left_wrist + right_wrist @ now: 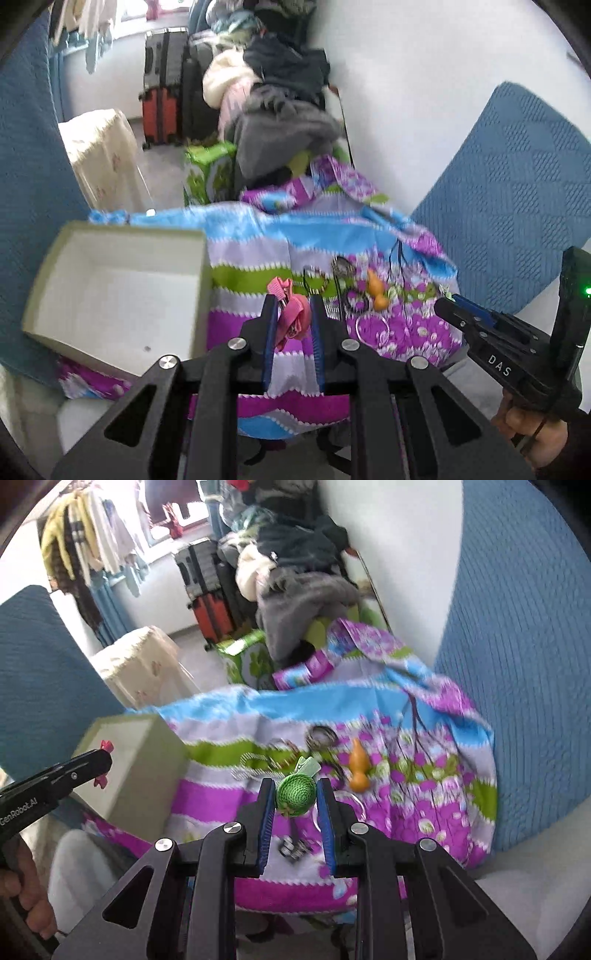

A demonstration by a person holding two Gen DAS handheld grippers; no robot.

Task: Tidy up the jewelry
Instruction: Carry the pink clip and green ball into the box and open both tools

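Jewelry lies scattered on a patterned cloth [258, 254], mostly toward its right edge: dark rings and chains [341, 271], an orange trinket [376, 291] and a thin hoop [371, 325], all loosely touching or just beside one another. Left gripper [291, 314] is clamped on a pink hair clip [291, 314], the clip pinched between the blue pads with its top end poking out past the fingertips. An open white box [114, 291] sits at the cloth's left edge, just beside this gripper. Right gripper [295, 801] is closed around a green woven ball [296, 795], gripped across its middle, with a pale green tag [308, 766] showing beyond it; whether tag and ball are one piece I cannot tell. Below the ball, between the fingers, a small dark beaded item [293, 845] rests on the cloth, apart from the pads. Judgement on handling: every piece looks light. The pink hair clip seems soft fabric over a stiff core, best held across its flat sides as now. The ball looks springy and could roll out of a loose pinch. Chains are limp and liable to tangle or drag neighbours, so take them at a bunched part; the hoop is thin, flat on the cloth, hard to get under.
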